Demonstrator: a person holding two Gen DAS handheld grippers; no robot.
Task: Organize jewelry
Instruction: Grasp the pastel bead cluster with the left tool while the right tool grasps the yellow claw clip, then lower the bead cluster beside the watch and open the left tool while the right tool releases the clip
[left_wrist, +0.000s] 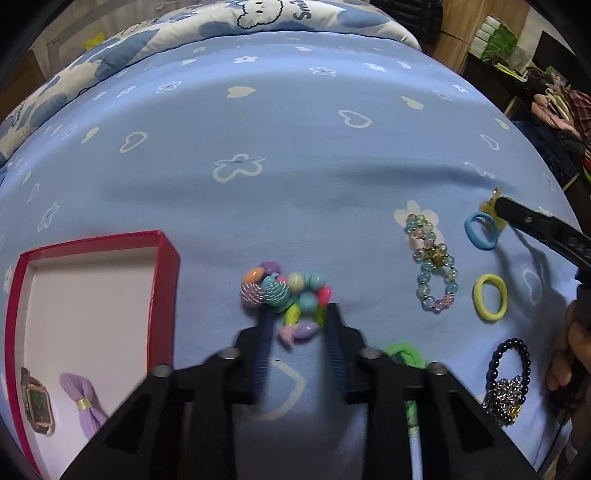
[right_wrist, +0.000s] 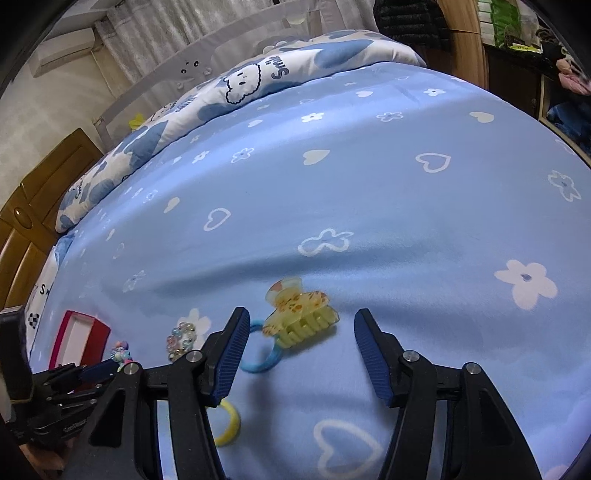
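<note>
A: What is the left gripper doing?

B: Its jaws are pinching the near side of the multicoloured bead bracelet, which is lying bunched on the blue bedsheet, just to the right of the red box.

A: And what is sitting in the red box?

B: A square-faced watch and a lilac bow are lying in its near end.

A: What is the right gripper doing?

B: Its jaws are standing apart, gripping nothing. The yellow claw clip is lying between the fingertips, partly over a blue hair tie, well to the right of the red box.

A: Anything else on the sheet?

B: Farther right of the box, a pastel crystal bracelet, a yellow hair tie, a green hair tie and a dark bead bracelet are lying.
</note>
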